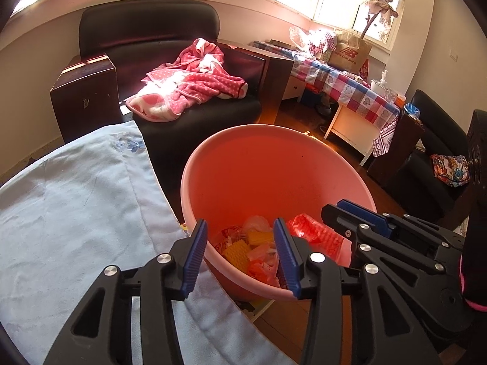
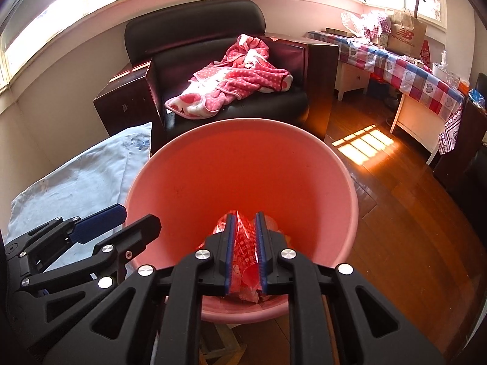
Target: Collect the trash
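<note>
Nearest, the left tongs (image 1: pixel 240 255) hang released and empty over the near rim of a pink bin (image 1: pixel 243 164), beside the right tongs (image 2: pixel 245 252), whose blue pads flank a crinkled red wrapper (image 2: pixel 243 249) hanging just inside it; whether they press on it cannot be told. Yellow and orange trash (image 1: pixel 246 246) lies at the bin's bottom. Beyond stands a dark armchair (image 2: pixel 194 33) with a pink robe (image 2: pixel 240 82).

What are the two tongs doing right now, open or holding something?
Left tongs: open, empty, over the pink bin.
Right tongs: narrow gap, red wrapper between them; grip cannot be told.
</note>
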`<act>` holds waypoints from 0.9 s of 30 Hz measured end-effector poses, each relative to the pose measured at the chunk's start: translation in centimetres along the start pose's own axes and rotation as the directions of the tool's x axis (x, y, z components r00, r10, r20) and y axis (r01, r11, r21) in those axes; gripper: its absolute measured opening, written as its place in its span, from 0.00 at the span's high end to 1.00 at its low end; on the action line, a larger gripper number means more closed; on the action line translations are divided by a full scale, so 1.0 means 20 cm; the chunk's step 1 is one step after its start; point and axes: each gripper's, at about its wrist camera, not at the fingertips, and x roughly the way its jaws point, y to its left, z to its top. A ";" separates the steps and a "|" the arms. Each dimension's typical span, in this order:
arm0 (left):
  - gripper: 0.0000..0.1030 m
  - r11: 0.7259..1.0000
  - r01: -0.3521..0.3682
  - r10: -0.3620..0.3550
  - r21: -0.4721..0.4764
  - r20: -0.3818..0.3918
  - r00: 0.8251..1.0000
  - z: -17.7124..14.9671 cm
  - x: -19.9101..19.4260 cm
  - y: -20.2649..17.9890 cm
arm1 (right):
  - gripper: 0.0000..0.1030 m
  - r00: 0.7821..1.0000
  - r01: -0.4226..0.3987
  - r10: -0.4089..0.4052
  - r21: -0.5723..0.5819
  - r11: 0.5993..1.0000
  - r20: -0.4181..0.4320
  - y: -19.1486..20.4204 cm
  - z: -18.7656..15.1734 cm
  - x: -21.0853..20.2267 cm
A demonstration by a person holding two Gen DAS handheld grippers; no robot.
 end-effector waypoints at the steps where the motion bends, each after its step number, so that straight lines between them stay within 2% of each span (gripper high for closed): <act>1: 0.56 1.000 -0.003 0.003 -0.004 0.002 1.000 0.00 0.00 0.00 | 0.77 1.000 -0.002 0.002 0.001 1.000 0.001 0.00 0.00 0.00; 3: 0.55 1.000 -0.007 0.007 -0.012 0.007 1.000 0.00 -0.01 0.02 | 0.74 1.000 -0.006 0.006 0.002 1.000 0.003 0.00 0.00 -0.01; 11: 0.44 0.999 -0.023 0.024 -0.039 0.032 0.999 -0.01 -0.07 0.05 | 0.73 1.000 -0.022 0.022 -0.008 1.000 0.019 0.02 -0.01 -0.06; 16: 0.44 0.998 -0.037 0.040 -0.051 0.057 0.998 -0.03 -0.13 0.09 | 0.65 0.999 -0.025 0.026 -0.017 1.000 0.029 0.05 -0.02 -0.09; 27: 0.44 0.992 -0.080 0.090 -0.096 0.112 0.990 -0.09 -0.32 0.16 | 0.56 0.997 -0.044 0.049 -0.086 0.995 0.059 0.17 -0.09 -0.19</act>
